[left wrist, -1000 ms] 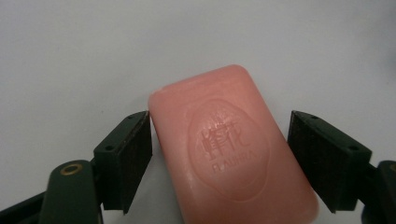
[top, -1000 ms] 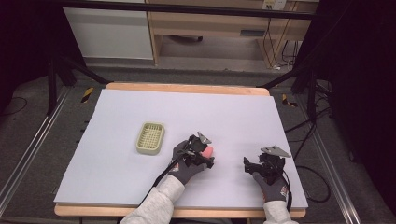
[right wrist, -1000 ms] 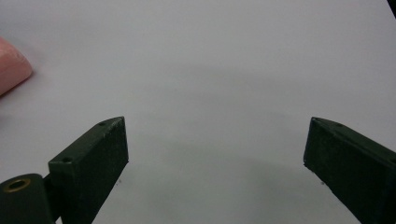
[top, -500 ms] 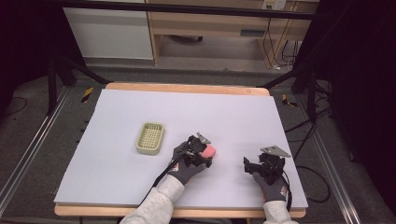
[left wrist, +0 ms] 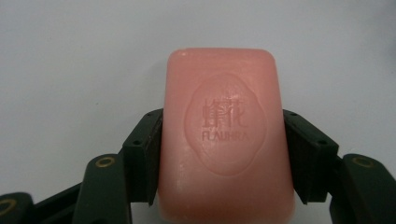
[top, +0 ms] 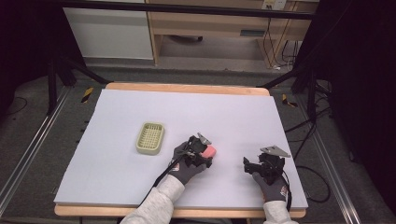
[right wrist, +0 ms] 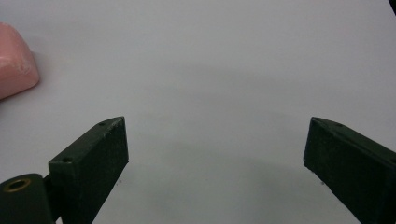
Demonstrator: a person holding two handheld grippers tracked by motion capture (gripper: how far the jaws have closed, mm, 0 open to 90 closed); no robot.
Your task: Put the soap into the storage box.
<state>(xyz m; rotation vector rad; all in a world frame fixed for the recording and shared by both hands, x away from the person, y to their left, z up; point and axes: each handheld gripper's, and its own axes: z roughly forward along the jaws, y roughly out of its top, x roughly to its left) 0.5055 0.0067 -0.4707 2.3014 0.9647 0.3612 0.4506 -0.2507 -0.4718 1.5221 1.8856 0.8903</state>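
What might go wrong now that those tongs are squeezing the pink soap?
The left tongs pinch the soap by its smooth, rounded sides, near its lower half, so it might squirt out or tip when lifted. The ridged soap dish lies apart to the left, so a slip on the way could drop it on the table.

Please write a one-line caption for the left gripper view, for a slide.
Left gripper shut on a pink soap bar lying on the white table.

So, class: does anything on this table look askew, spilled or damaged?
Nothing stands out. The pink soap bar is intact, squarely gripped by the left gripper; the soap dish sits flat and empty.
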